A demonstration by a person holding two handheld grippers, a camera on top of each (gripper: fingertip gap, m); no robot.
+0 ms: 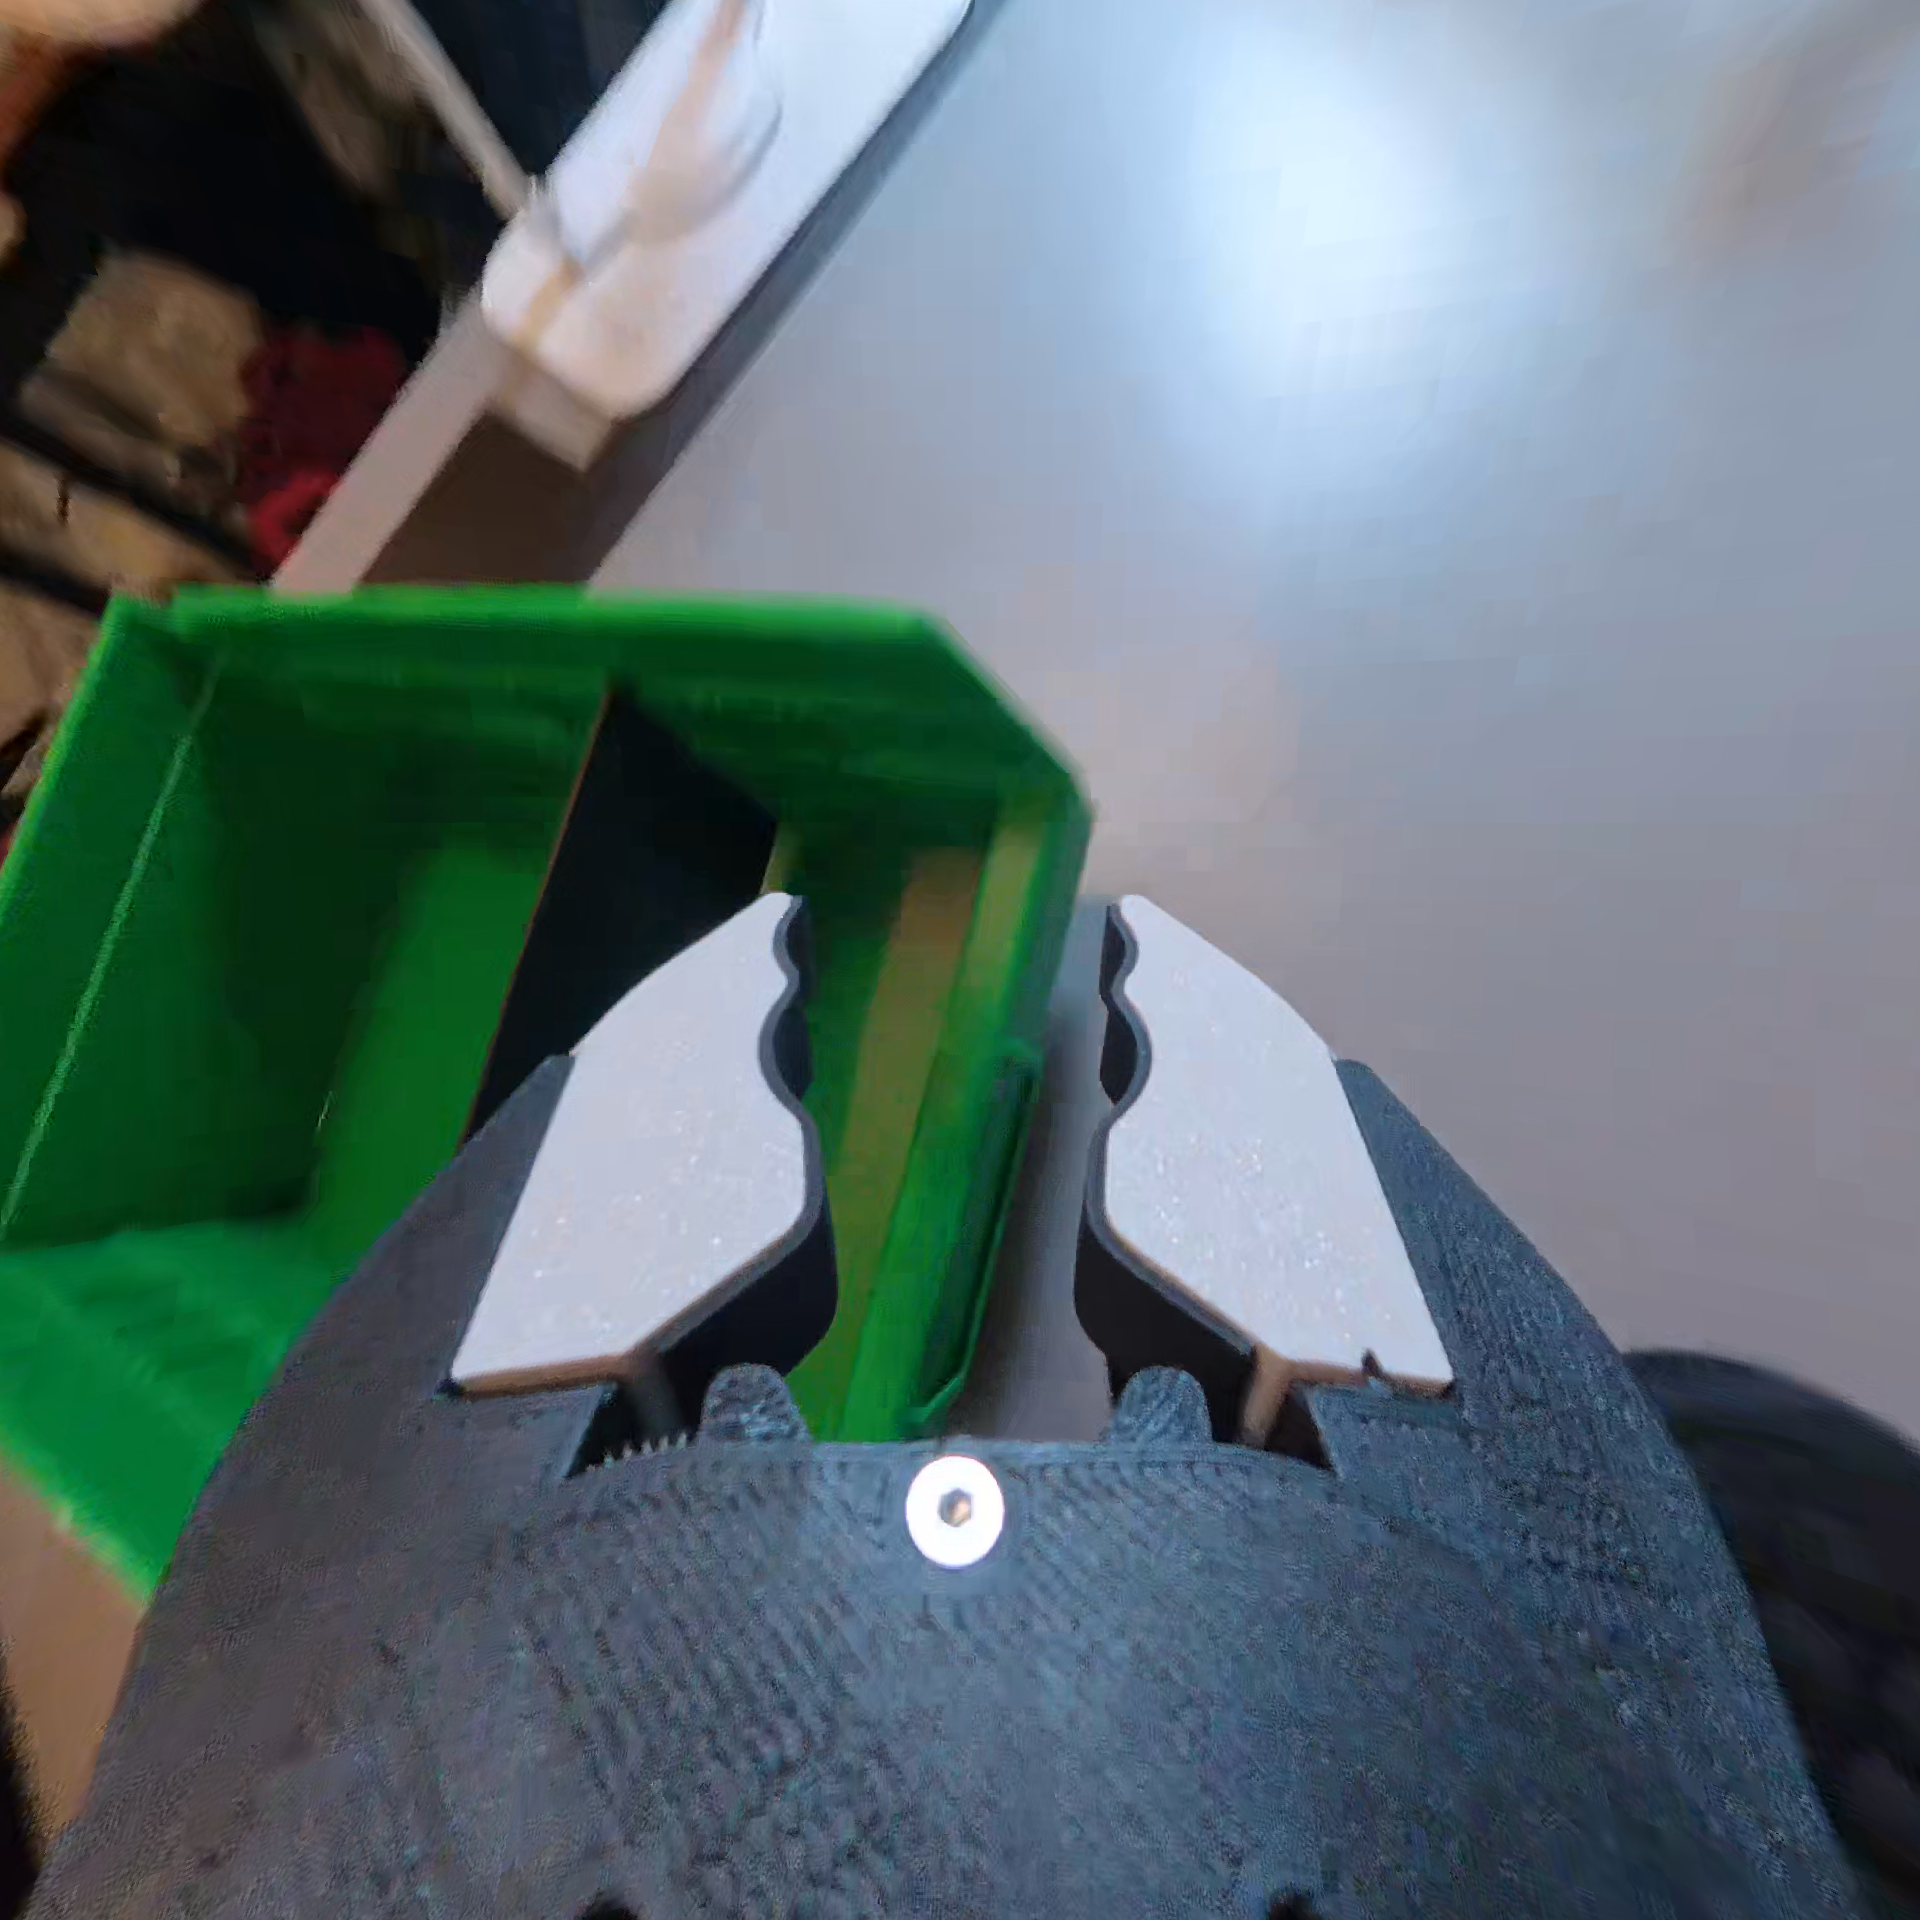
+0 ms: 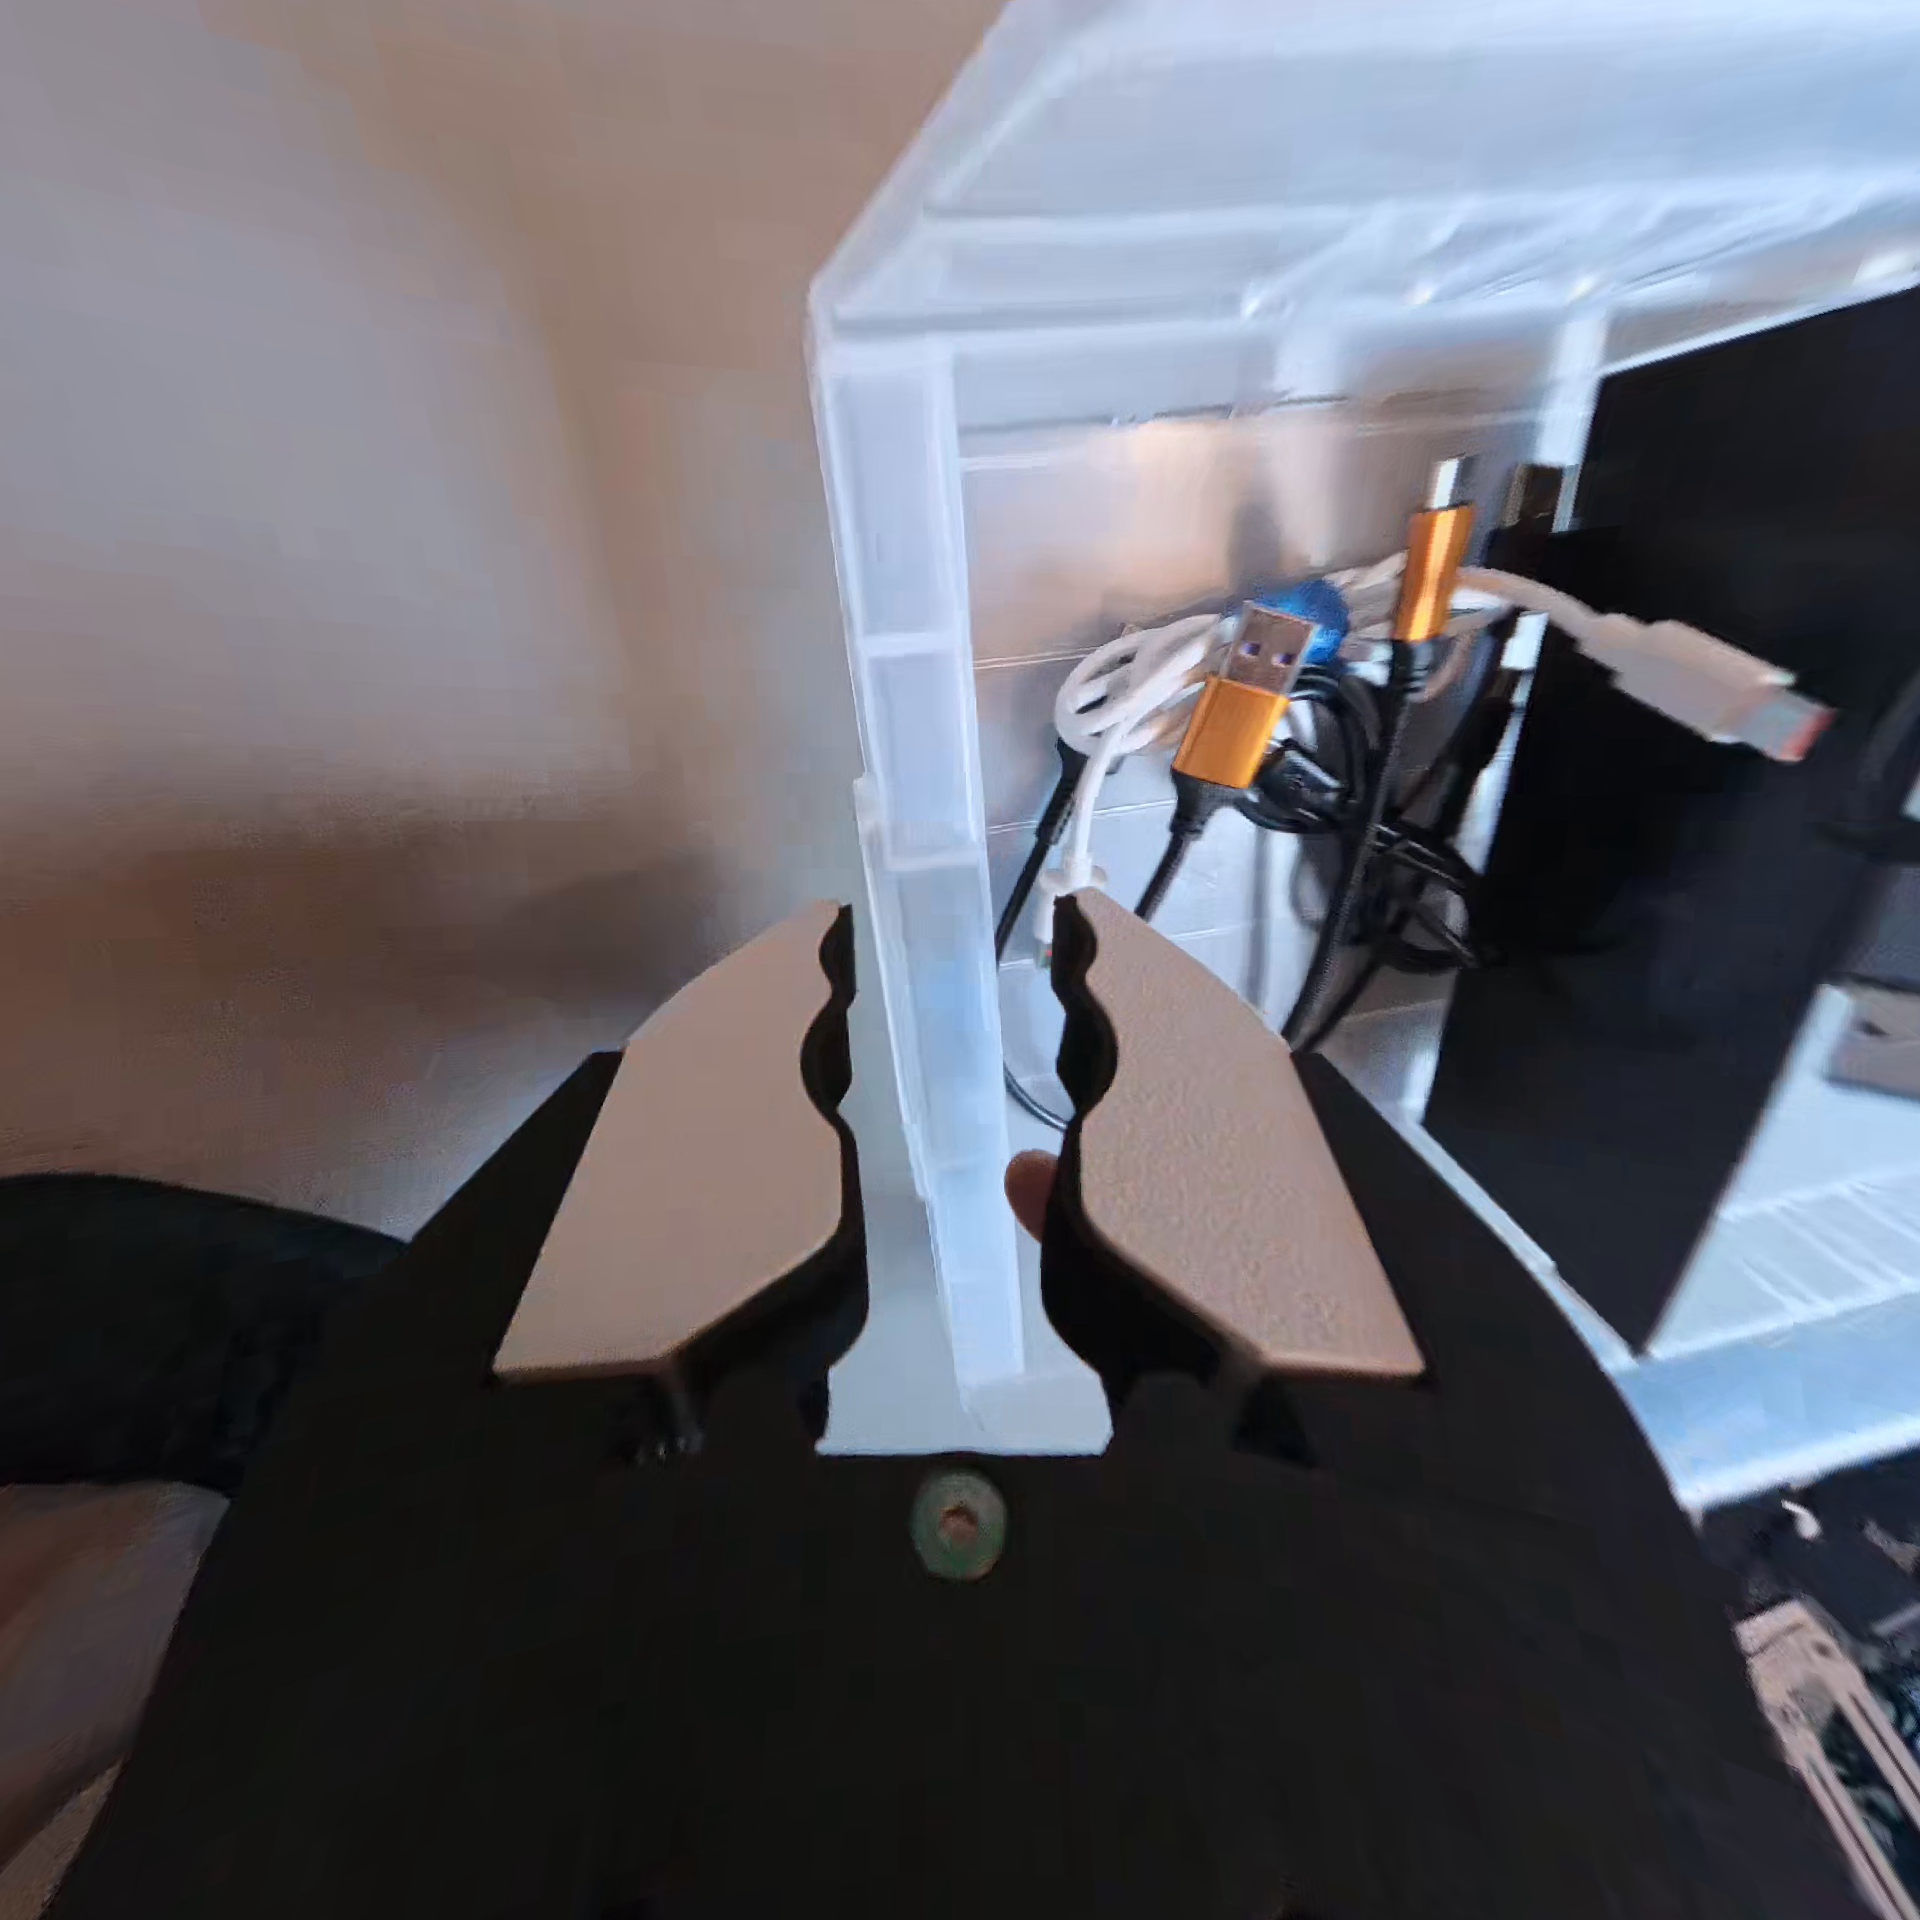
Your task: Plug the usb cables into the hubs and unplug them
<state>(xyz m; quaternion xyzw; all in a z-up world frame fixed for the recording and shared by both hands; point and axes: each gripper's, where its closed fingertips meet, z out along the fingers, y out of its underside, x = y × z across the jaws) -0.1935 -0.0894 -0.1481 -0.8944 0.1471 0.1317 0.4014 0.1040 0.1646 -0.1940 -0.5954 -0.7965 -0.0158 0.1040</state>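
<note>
Two empty grippers, no cable picked up yet

The right gripper is open and holds nothing; its fingers sit on either side of the corner post of the clear box; inside the clear box lies a tangle of cables, and one orange plug points up from the pile; a black block stands just beside the cables, still inside the box; I cannot tell if it is a hub; the left gripper is open and empty too, right over the rim of a green box; this looks like the start; next, I think, the right gripper must reach into the clear box and pinch one plug.
</note>
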